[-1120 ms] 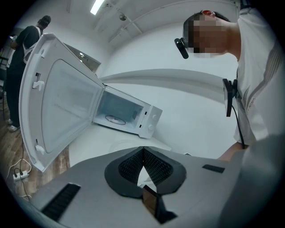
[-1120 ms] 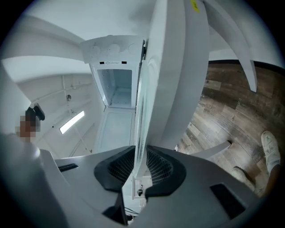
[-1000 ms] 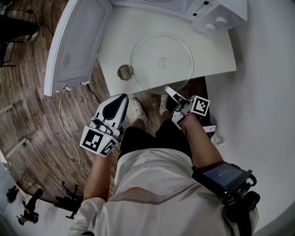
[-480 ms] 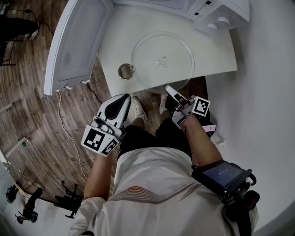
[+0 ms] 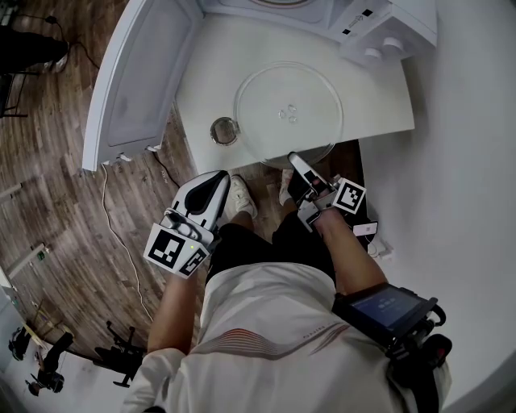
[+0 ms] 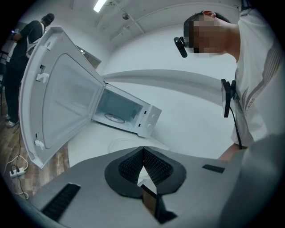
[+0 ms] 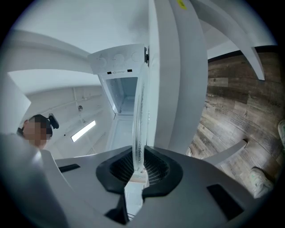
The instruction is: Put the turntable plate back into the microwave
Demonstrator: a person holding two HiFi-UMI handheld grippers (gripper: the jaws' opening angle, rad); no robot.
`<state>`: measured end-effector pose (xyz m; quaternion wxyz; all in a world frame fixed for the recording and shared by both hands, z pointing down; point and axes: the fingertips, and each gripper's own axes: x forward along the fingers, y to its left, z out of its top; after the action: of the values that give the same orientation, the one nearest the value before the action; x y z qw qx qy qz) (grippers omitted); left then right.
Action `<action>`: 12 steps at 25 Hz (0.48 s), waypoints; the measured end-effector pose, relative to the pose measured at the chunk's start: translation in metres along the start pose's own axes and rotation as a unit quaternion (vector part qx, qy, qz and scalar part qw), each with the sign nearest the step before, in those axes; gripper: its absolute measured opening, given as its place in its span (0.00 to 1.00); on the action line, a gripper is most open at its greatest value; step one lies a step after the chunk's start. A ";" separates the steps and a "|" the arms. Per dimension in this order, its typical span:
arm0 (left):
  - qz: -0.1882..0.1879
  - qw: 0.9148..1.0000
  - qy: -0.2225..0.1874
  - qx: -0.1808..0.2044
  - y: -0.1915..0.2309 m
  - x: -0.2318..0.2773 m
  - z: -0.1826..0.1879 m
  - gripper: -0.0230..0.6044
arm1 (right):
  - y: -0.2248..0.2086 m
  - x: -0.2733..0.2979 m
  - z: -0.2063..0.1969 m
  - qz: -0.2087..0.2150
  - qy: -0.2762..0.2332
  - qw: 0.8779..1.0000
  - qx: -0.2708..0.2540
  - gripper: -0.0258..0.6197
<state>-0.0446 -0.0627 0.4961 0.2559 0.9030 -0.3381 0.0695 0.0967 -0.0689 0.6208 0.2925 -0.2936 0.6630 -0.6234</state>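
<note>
At the bench [image 5: 201, 73] edge, the right hand-held gripper [image 5: 295, 159] has just closed its jaws onto the plate [image 5: 288, 113] rim, so lifting can begin; the left hand-held gripper [image 5: 216, 181] waits, jaws together and empty.

Mwave door [image 5: 133, 81] wide open, L of table [image 5: 379, 97]

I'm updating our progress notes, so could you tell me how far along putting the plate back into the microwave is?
Done: the microwave door stands open. In hand: the right gripper has just closed its jaws on the near rim of the glass plate, which lies on the table. Left: lifting it and setting it inside the microwave.
</note>
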 end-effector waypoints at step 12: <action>-0.010 1.000 -0.011 0.001 0.006 -0.010 0.006 0.05 | 0.032 0.016 0.004 0.008 -0.018 0.999 -0.050 0.09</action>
<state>-0.0561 -0.0642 0.4901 0.2517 0.9072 -0.3323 0.0571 0.0880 -0.0818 0.5887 0.2946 -0.3138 0.6903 -0.5816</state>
